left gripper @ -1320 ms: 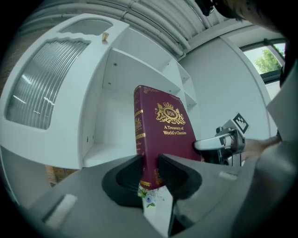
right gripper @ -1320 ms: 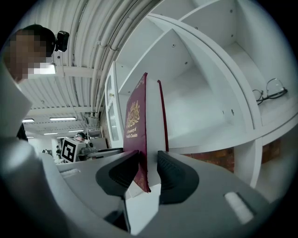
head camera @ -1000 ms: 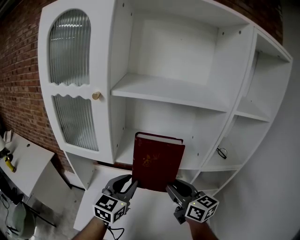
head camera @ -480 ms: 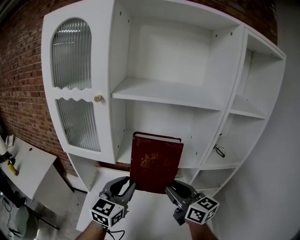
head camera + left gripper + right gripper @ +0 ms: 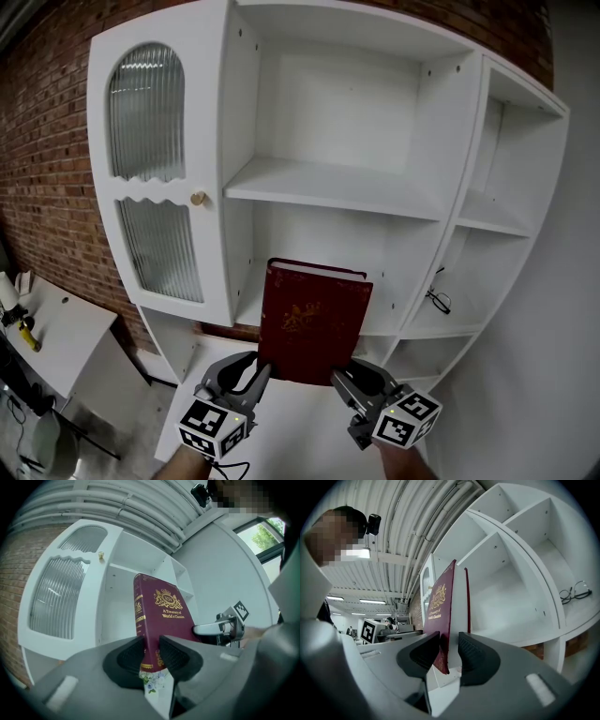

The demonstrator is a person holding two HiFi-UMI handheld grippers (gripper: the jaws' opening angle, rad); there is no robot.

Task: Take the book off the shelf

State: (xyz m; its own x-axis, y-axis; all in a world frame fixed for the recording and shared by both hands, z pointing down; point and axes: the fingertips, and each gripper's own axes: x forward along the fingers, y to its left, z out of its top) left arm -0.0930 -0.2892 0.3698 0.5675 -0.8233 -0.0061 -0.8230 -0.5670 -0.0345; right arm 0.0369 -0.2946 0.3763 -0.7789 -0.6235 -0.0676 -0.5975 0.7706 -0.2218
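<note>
Book (image 5: 314, 323) is upright, dark red, front cover facing the head camera. It is held in the air in front of the lower middle compartment of the cabinet (image 5: 328, 183). Its bottom edge covers the front of the shelf board there, so I can't tell if it touches the board.

Left gripper (image 5: 251, 373) has the bottom left corner, on the spine side. In the left gripper view both pads press the book's faces, with the jaws only a book's thickness apart. Right gripper (image 5: 343, 378) has the bottom right corner, on the page-edge side. In the right gripper view the cover and white page block sit between the pads, clamped, and the jaws are partly apart.

Both lower corners of the book are hidden inside the jaws. The gold emblem is blurred in the head view. The hands are cut off at the bottom edge of that view, behind the marker cubes (image 5: 212, 428).

A flowered scrap (image 5: 151, 685) shows under the book in the left gripper view. I can't tell what it is.

Glasses (image 5: 437, 302) lie in the right-hand compartment, well apart from the book. A door (image 5: 155, 169) with ribbed glass and a knob (image 5: 198, 199) stands to the left, with a brick wall (image 5: 47, 141) beyond it.
</note>
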